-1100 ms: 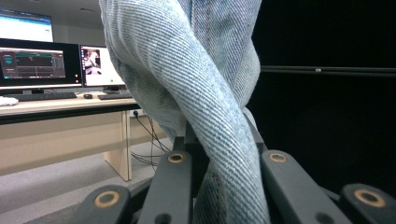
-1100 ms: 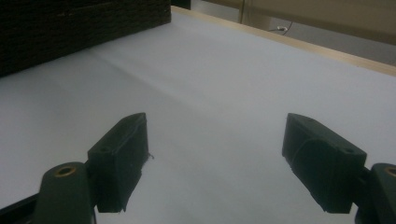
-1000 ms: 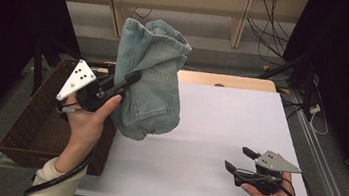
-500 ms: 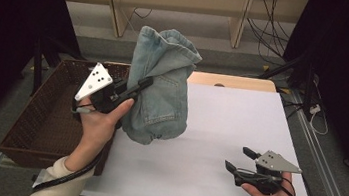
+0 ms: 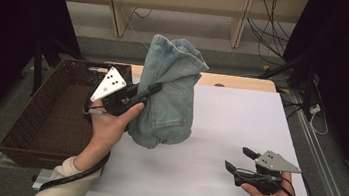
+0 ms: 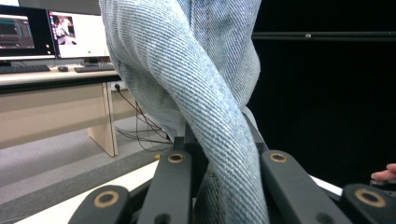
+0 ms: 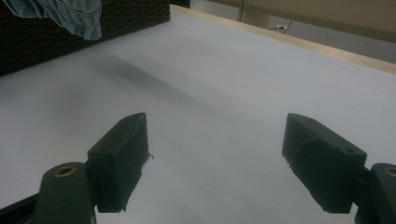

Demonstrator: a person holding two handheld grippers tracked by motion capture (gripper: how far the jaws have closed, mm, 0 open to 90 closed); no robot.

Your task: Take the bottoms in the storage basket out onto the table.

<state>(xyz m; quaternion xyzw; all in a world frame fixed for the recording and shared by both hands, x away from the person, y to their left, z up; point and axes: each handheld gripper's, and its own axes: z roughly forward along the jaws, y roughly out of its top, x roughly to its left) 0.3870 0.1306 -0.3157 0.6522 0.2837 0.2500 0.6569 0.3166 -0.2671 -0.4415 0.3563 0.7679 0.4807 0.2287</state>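
A pair of light blue jeans [image 5: 173, 93] hangs bunched in the air over the left part of the white table [image 5: 240, 121]. My left gripper [image 5: 152, 89] is shut on the jeans, at their left side. In the left gripper view a twisted fold of the jeans [image 6: 205, 93] runs down between the two black jaws. My right gripper [image 5: 239, 159] rests low near the table's front right, open, with nothing between its fingers. In the right gripper view its gripper [image 7: 217, 156] faces bare white table, and a hem of the jeans [image 7: 70, 16] hangs at the top left.
A dark brown wicker basket [image 5: 49, 113] stands to the left of the table, its wall [image 7: 70, 39] also seen in the right gripper view. A wooden strip [image 5: 235, 81] edges the table's far side. Desks, cables and monitors [image 6: 70, 32] lie beyond.
My left gripper has carried the jeans to the right, from over the basket's edge towards the table. The right gripper has stayed in place.
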